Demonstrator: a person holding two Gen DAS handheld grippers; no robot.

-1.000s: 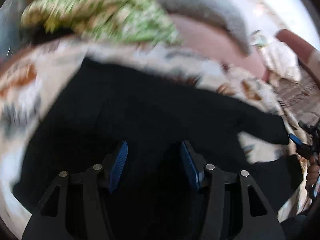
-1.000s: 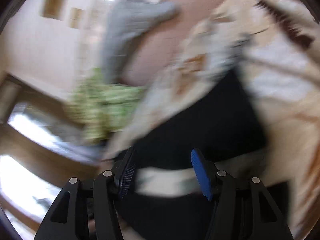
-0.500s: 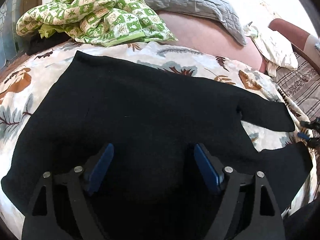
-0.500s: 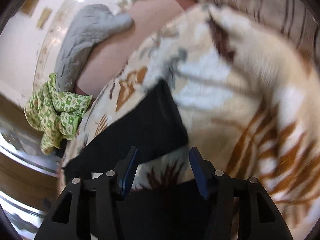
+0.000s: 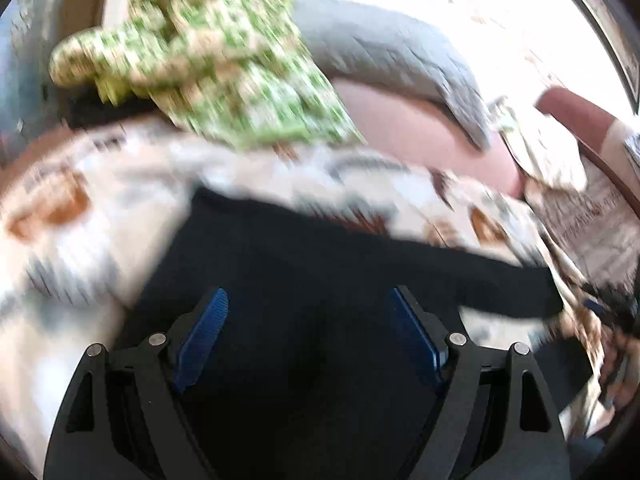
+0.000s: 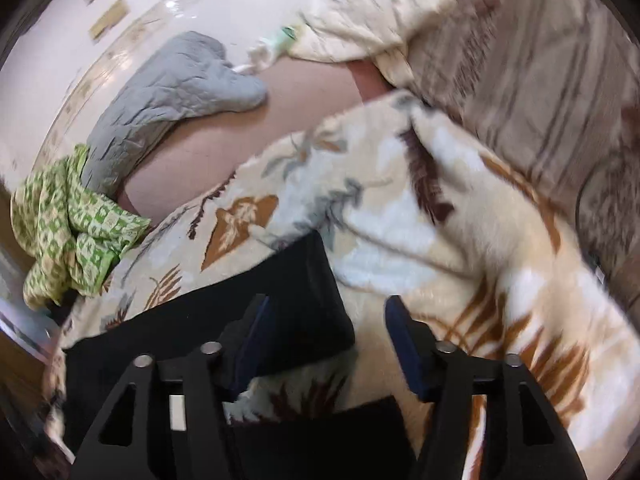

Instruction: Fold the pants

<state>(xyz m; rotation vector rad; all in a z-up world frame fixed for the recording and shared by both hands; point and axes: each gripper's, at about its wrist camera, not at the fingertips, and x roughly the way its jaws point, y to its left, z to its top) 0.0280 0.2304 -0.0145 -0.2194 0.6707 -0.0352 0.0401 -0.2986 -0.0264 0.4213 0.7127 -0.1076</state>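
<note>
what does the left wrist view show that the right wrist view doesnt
Only the left wrist view shows the wide upper part of the black pants under the open left tongs, and the right tongs, blurred at its edge.

Only the right wrist view shows a pant leg end by the open right tongs, plus a striped brown cover.

Both show the leaf-print blanket, green checked cloth, and grey pillow.

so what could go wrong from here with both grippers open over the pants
1. The right hand-held gripper straddles the black pants' leg end and the leaf-print blanket; closing may pinch the blanket too.
2. The left hand-held gripper sits over mid-fabric, not an edge, so a grab there could bunch the cloth.
</note>
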